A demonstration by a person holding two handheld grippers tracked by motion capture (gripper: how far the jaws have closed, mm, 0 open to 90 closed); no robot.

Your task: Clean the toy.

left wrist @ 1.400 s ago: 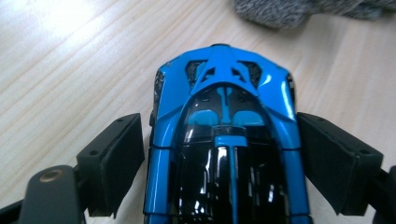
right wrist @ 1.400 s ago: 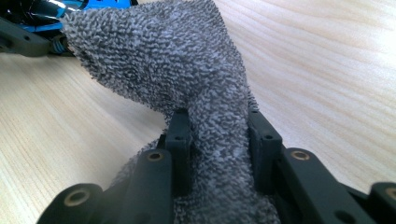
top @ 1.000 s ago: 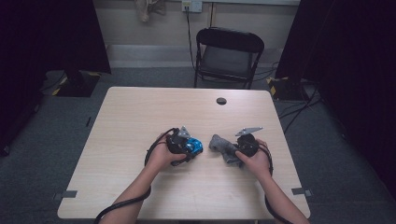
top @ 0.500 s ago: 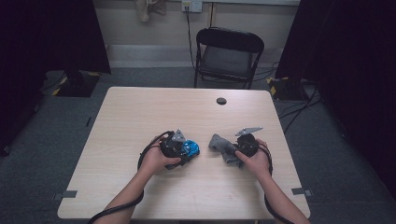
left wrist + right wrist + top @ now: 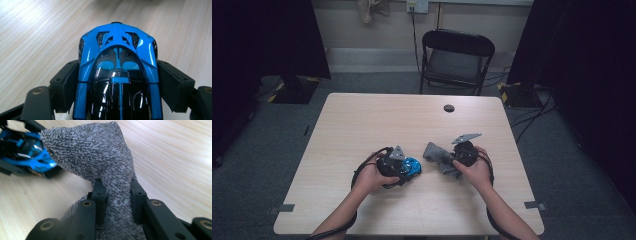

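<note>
A shiny blue and black toy car point(image 5: 117, 50) sits on the table between the pads of my left gripper point(image 5: 117, 82), which is shut on its sides. From the high view the car point(image 5: 412, 166) pokes out to the right of the left gripper point(image 5: 404, 167). My right gripper point(image 5: 116, 192) is shut on a grey terry cloth point(image 5: 100, 152), and its jaws have just been closing on it. The cloth point(image 5: 435, 153) stretches left from the right gripper point(image 5: 448, 164) toward the car point(image 5: 27, 152), its far end close beside it.
The light wooden table point(image 5: 377, 120) has a small black round cap point(image 5: 449, 108) near its far edge. A black folding chair point(image 5: 457, 60) stands behind the table. Cables trail from both grippers toward the near edge.
My left hand has slid a little toward the near-left with the car in its grip. The right hand has shifted slightly with the cloth.
</note>
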